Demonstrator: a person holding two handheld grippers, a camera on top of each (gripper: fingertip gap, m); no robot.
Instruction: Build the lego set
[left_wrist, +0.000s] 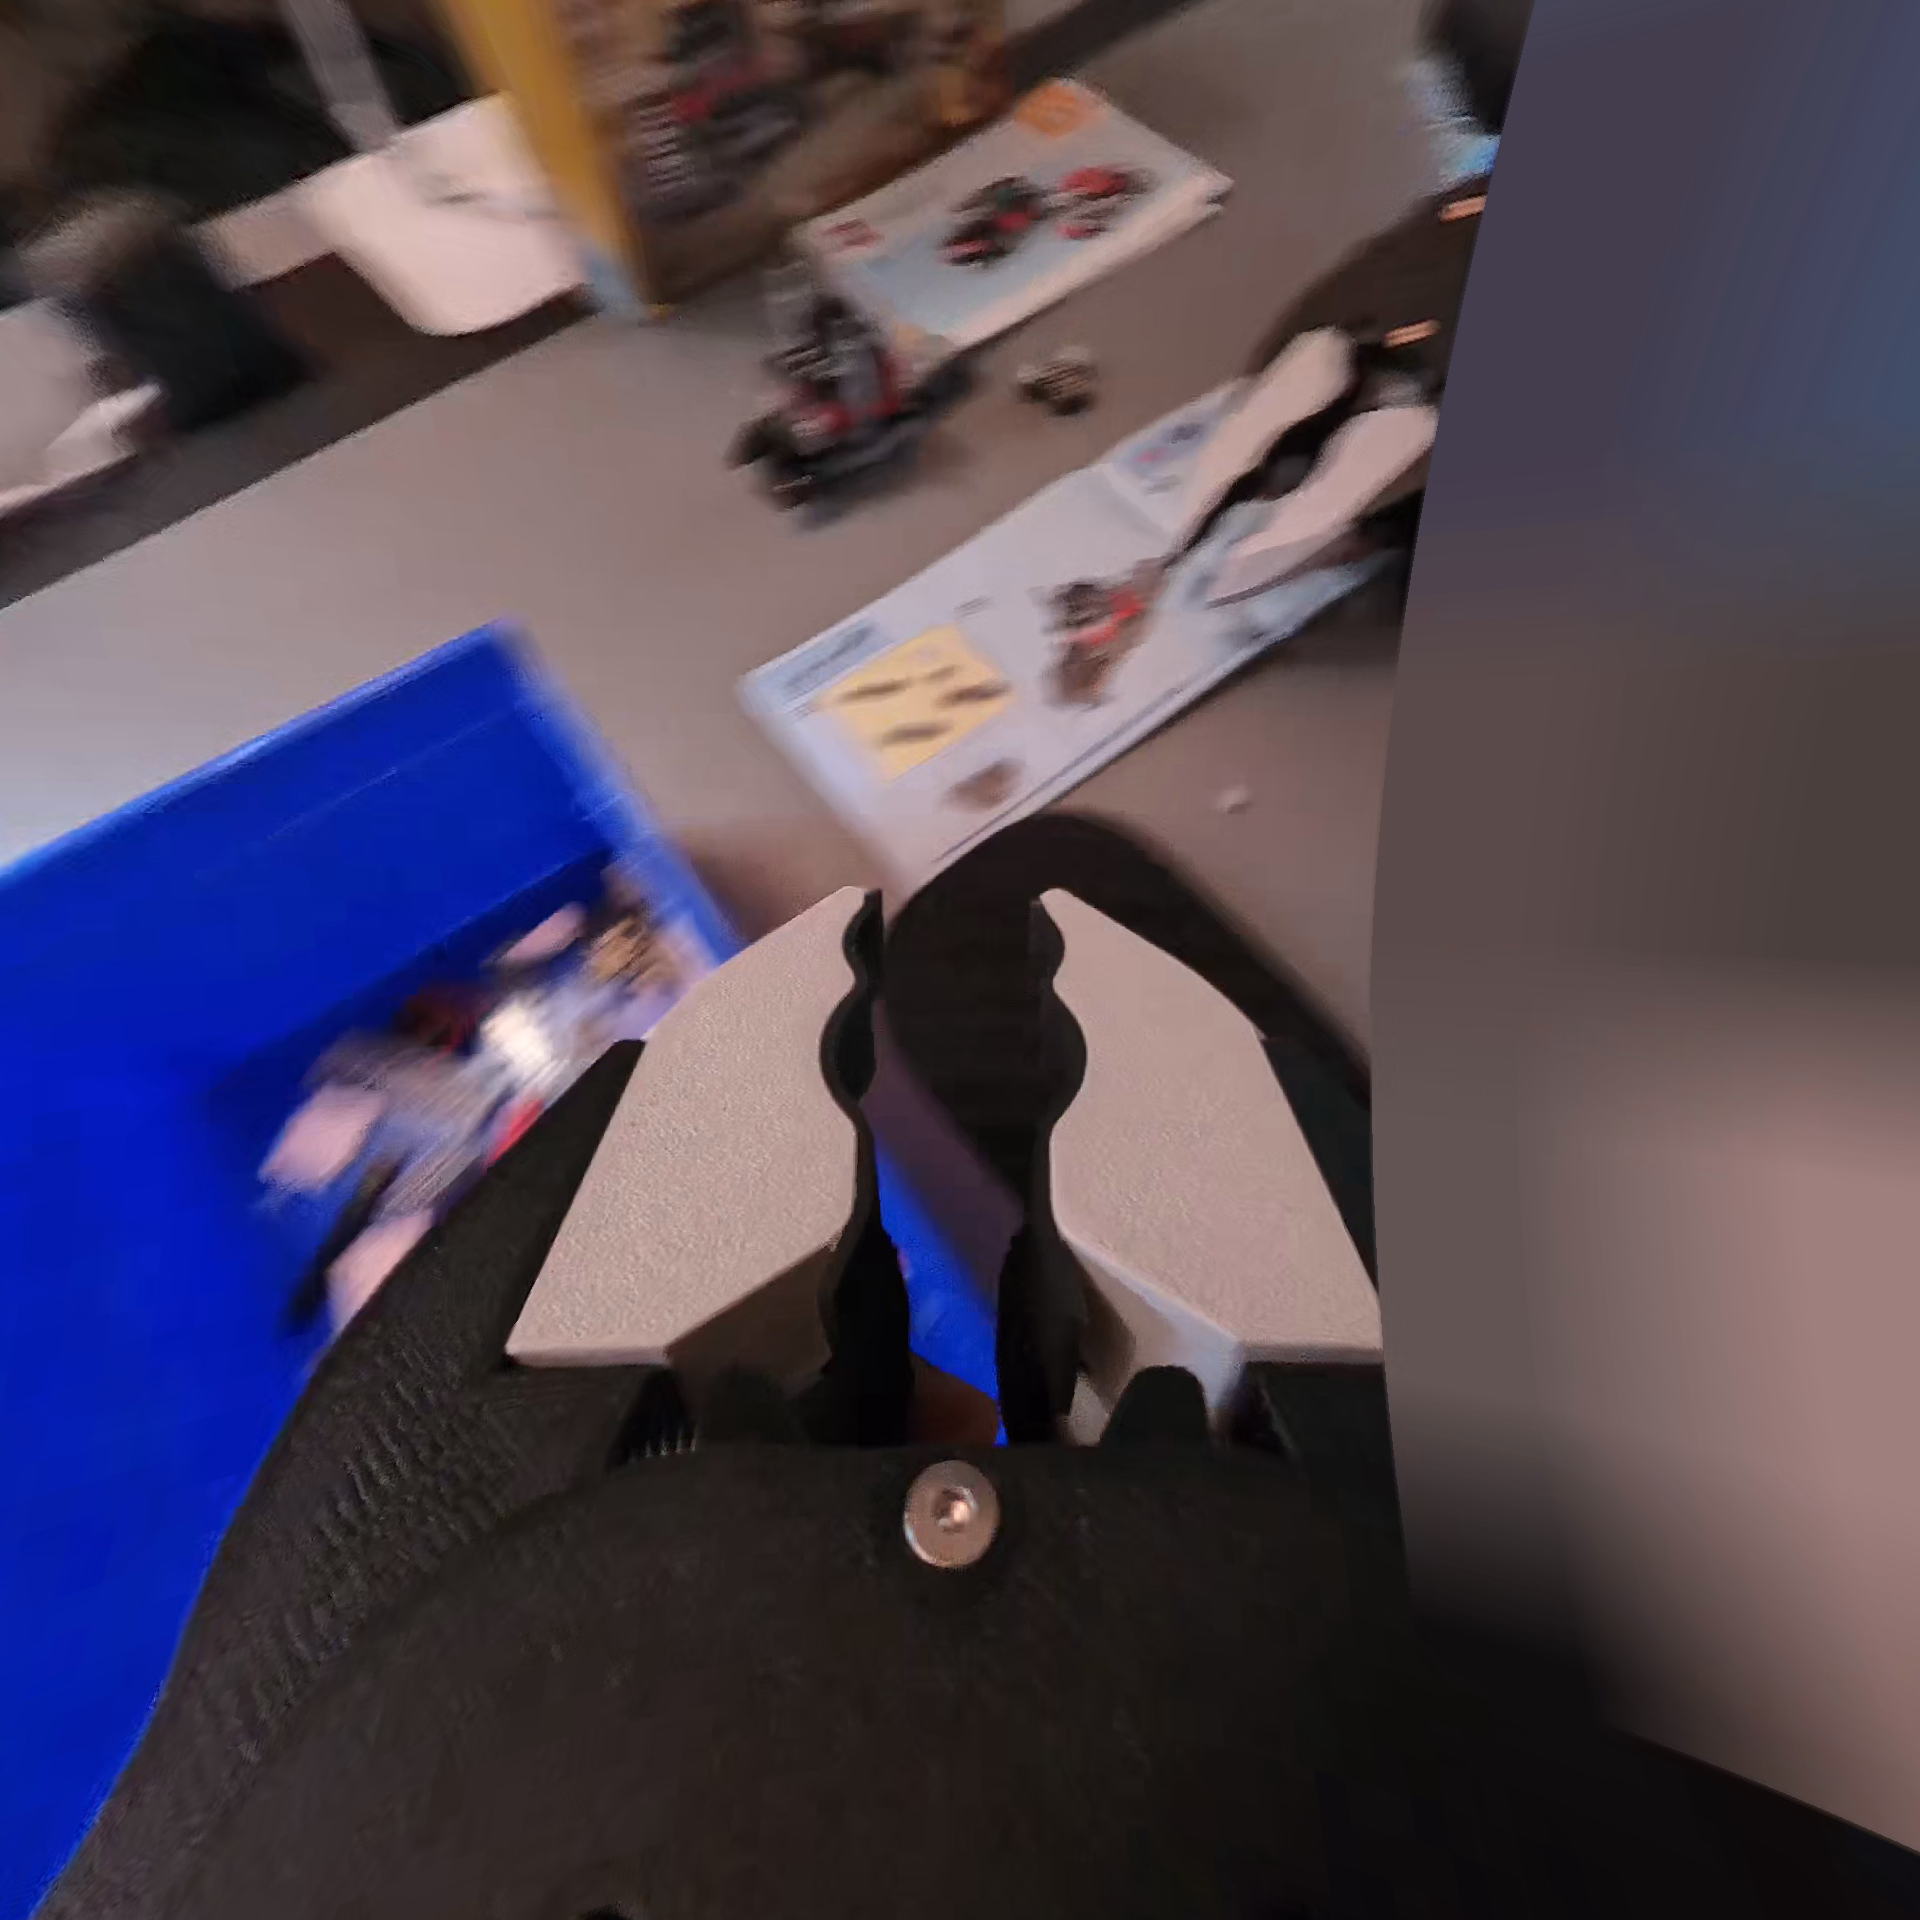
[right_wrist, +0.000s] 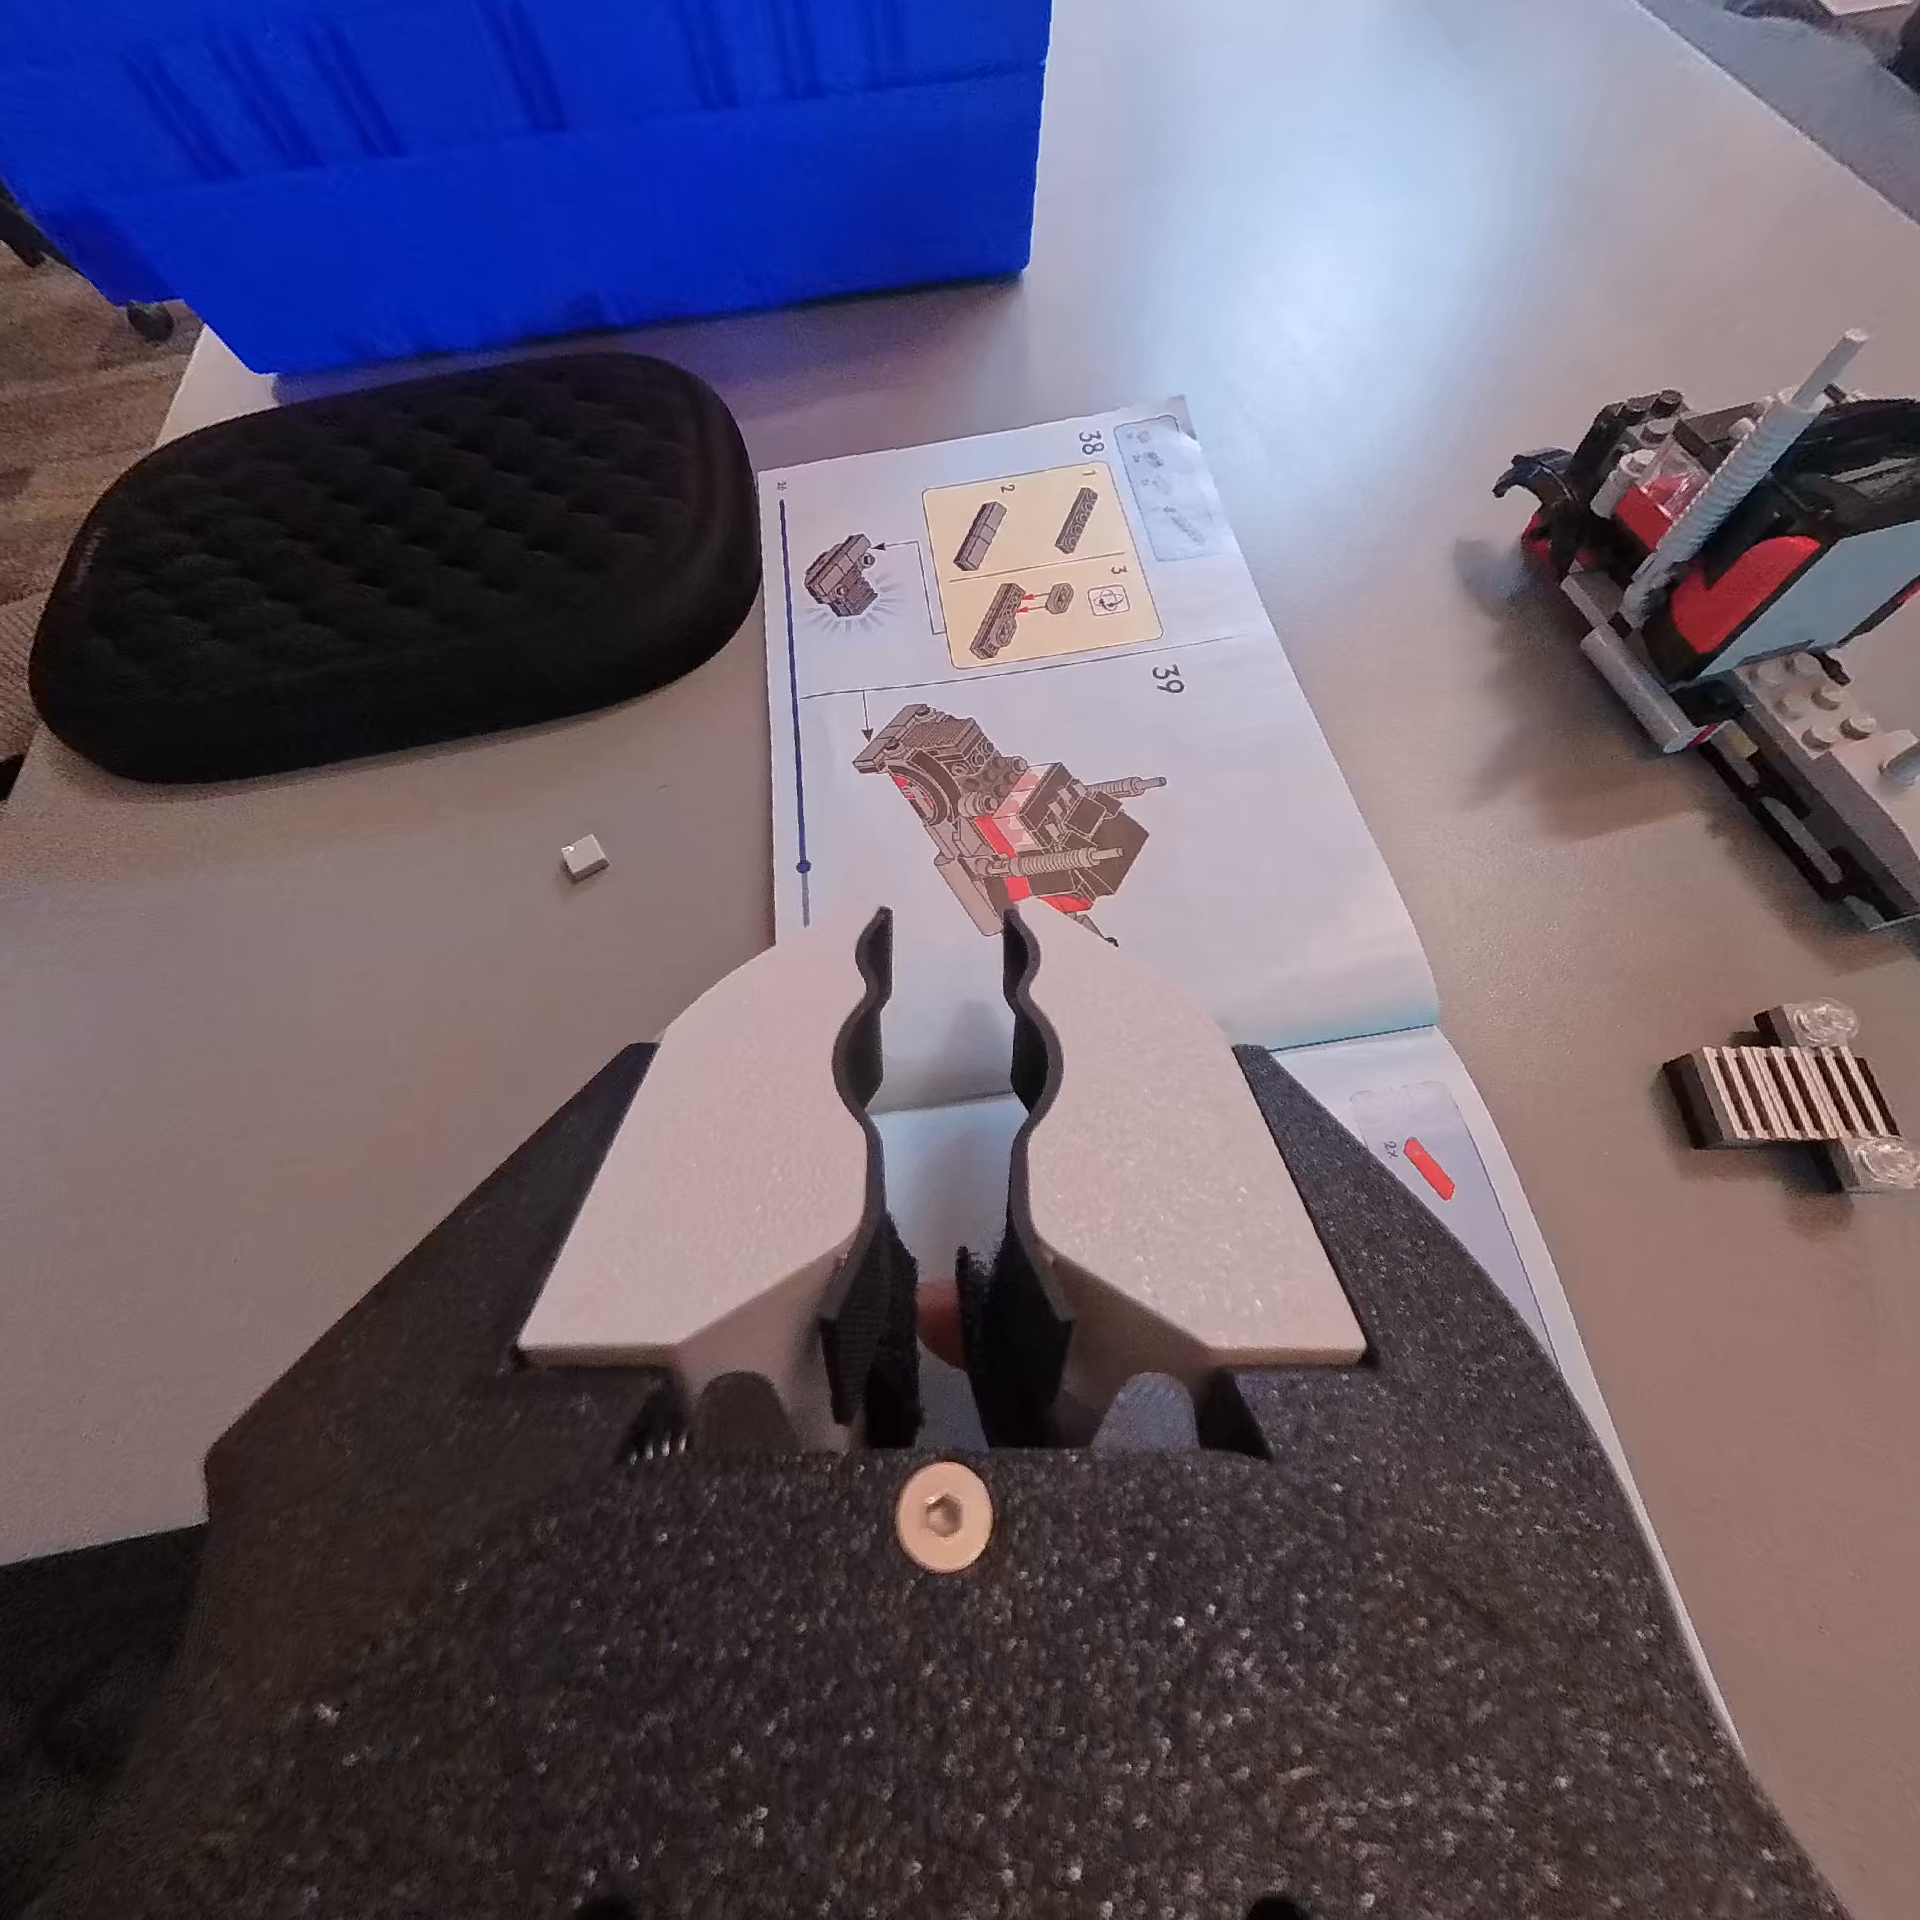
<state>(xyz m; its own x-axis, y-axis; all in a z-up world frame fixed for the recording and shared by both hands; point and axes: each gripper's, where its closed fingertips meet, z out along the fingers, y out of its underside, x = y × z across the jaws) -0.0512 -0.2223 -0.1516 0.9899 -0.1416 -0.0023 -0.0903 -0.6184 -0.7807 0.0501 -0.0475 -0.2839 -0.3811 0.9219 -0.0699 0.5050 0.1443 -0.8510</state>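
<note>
The partly built red, black and grey lego vehicle (right_wrist: 1745, 623) stands on the grey table at the right; it also shows blurred in the left wrist view (left_wrist: 831, 405). A small black-and-grey grille piece (right_wrist: 1787, 1101) lies near it. The open instruction booklet (right_wrist: 1039, 644) lies flat in the middle. My right gripper (right_wrist: 945, 925) is open and empty, just above the booklet's near page. My left gripper (left_wrist: 956, 914) is open and empty, between the blue bin (left_wrist: 260, 987) of loose pieces and the booklet (left_wrist: 1039, 675). A tiny grey tile (right_wrist: 584, 857) lies left of the booklet.
A black quilted pad (right_wrist: 395, 561) lies in front of the blue bin (right_wrist: 520, 156). In the left wrist view the set's box (left_wrist: 727, 135) and a second booklet (left_wrist: 1018, 208) stand at the back, and the other gripper (left_wrist: 1299, 468) shows over the open booklet. Left tips to right tips: about 25 centimetres. My left tips are about 20 centimetres from the tiny grey tile (right_wrist: 584, 857), my right tips only 8 centimetres. My right gripper is the nearer one to the small black-and-grey grille piece (right_wrist: 1787, 1101): about 12 centimetres, against 35 centimetres. Look for it in the left wrist view (left_wrist: 1075, 365) too.
</note>
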